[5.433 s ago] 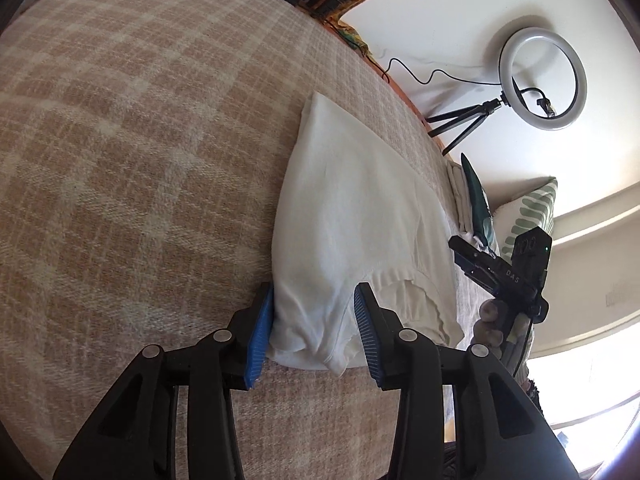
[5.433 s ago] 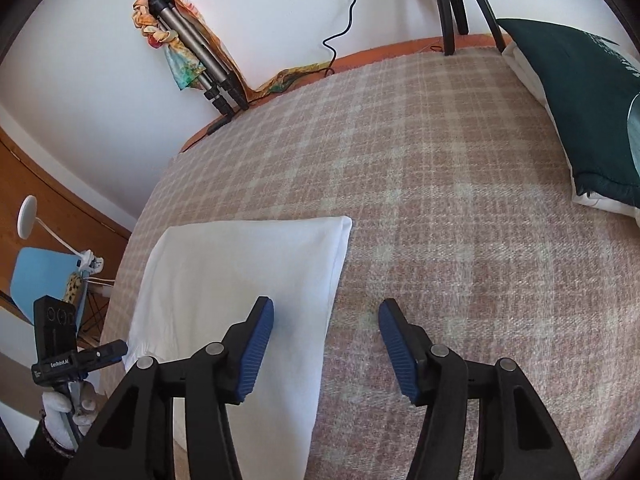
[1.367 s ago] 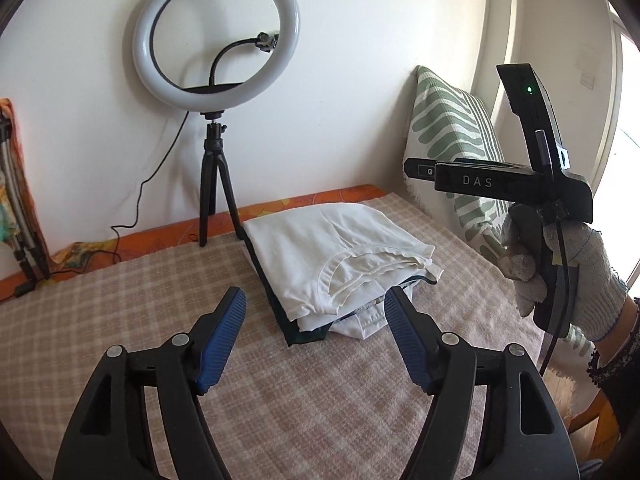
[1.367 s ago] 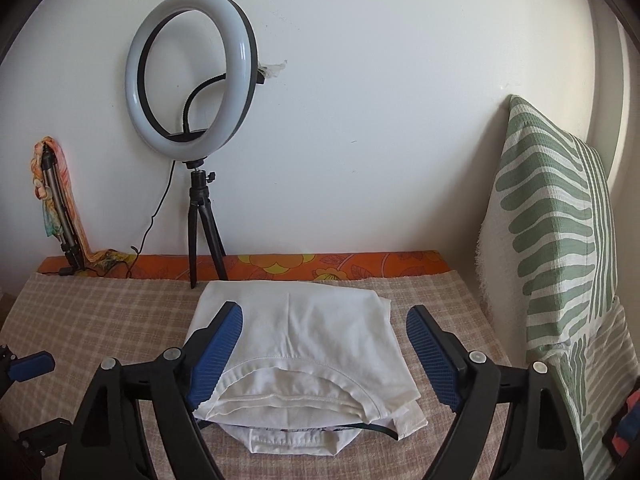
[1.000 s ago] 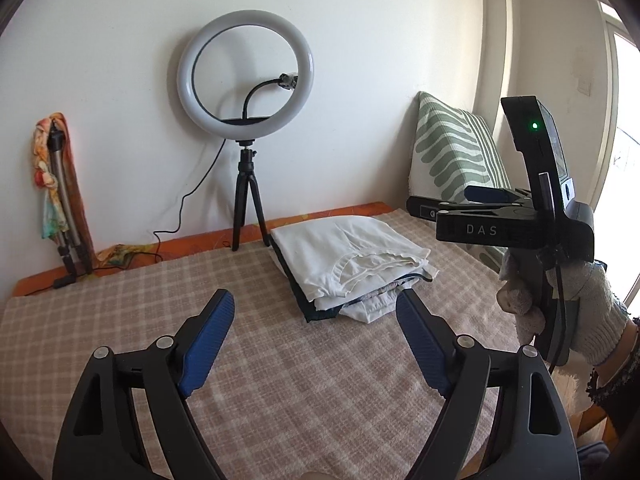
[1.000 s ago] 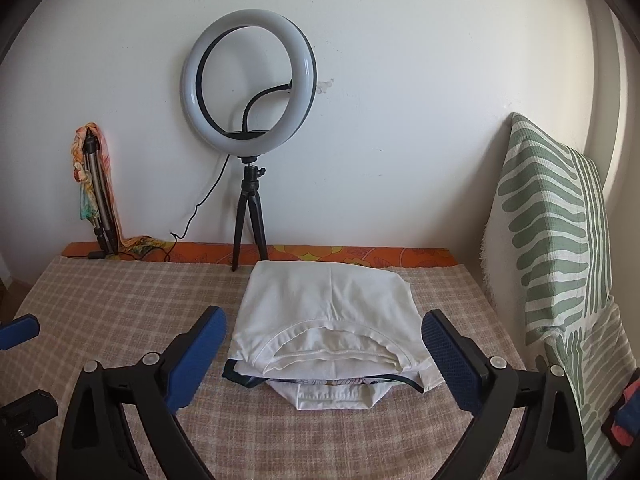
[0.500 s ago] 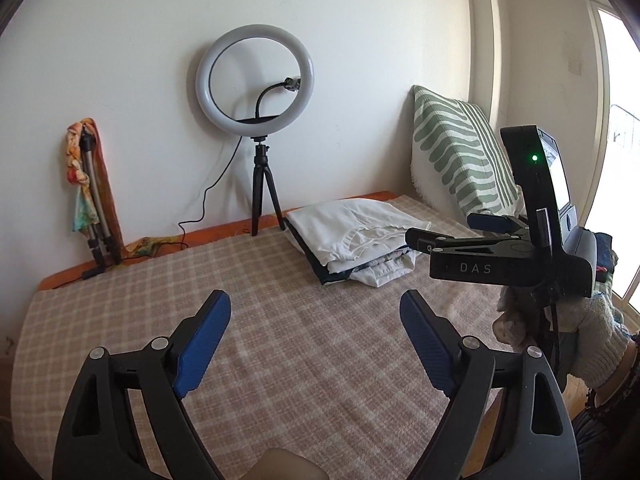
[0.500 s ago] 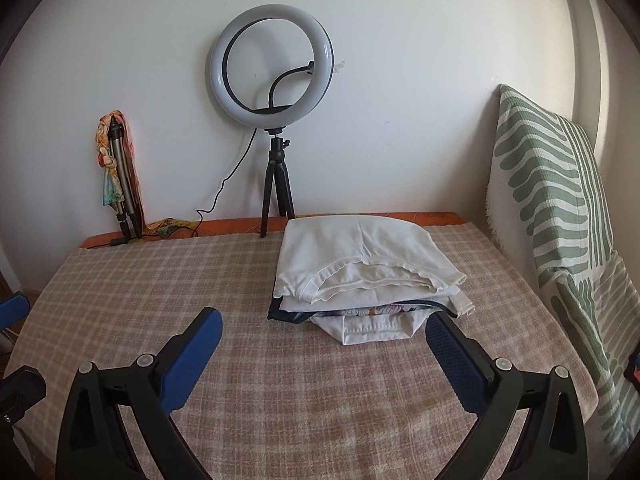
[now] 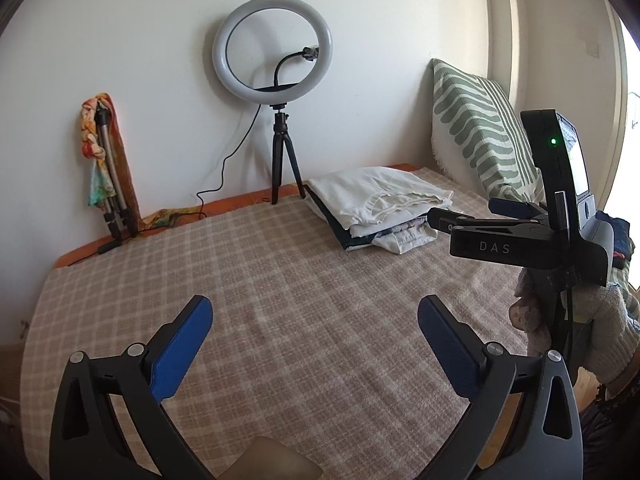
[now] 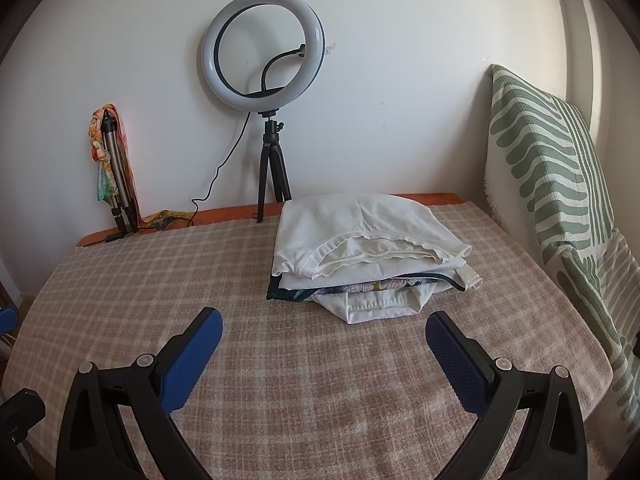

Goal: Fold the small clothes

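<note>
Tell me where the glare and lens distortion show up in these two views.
Left wrist view: window at the right edge blows out white; the wall bows. Right wrist view: even, soft light, ring light looks unlit, striped cushion bends at the edge. Dark corner vignettes in both.

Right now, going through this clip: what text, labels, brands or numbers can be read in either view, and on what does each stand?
"DAS": white letters on the black body of the right gripper, seen from the left wrist view.
The small screen on the upright unit above it: too oblique and bright to read.
Nothing readable on the left gripper, the folded clothes pile, the ring light or the striped pillow.
</note>
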Demonstrator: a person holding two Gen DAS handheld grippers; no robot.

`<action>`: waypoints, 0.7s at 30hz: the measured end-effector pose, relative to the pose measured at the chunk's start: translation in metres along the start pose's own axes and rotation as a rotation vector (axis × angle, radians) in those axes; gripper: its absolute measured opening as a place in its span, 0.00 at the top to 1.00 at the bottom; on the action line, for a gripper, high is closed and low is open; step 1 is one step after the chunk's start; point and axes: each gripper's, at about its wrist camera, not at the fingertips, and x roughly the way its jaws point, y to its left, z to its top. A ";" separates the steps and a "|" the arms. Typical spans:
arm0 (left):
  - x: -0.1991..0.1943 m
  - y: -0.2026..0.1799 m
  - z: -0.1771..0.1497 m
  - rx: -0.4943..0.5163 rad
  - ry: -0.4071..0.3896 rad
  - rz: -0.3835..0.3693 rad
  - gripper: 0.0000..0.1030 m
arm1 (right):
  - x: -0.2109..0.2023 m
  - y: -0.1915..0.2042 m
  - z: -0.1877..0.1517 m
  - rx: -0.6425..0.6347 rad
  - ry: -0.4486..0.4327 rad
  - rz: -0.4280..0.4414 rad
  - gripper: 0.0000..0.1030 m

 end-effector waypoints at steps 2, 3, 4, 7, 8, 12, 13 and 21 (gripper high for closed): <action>0.000 0.000 -0.001 -0.002 0.006 0.005 0.01 | 0.003 -0.001 -0.001 -0.003 0.002 -0.007 0.00; 0.000 0.000 -0.002 -0.005 0.008 0.010 0.01 | 0.004 -0.001 -0.002 0.001 0.004 -0.007 0.00; -0.001 0.001 -0.002 -0.008 0.008 0.012 0.01 | 0.005 -0.002 -0.003 0.009 0.007 -0.005 0.00; -0.001 0.003 -0.003 -0.018 0.008 0.009 0.01 | 0.007 -0.006 -0.004 0.033 0.013 -0.005 0.00; 0.000 0.004 -0.003 -0.017 0.010 0.007 0.01 | 0.008 -0.007 -0.004 0.035 0.014 -0.007 0.00; 0.000 0.003 -0.004 0.000 0.012 0.018 0.01 | 0.011 -0.006 -0.005 0.030 0.017 -0.016 0.00; 0.000 0.003 -0.004 0.004 0.009 0.020 0.01 | 0.012 -0.007 -0.005 0.030 0.017 -0.017 0.00; -0.002 0.001 -0.002 0.012 -0.002 0.017 0.01 | 0.016 -0.010 -0.004 0.048 0.021 -0.018 0.00</action>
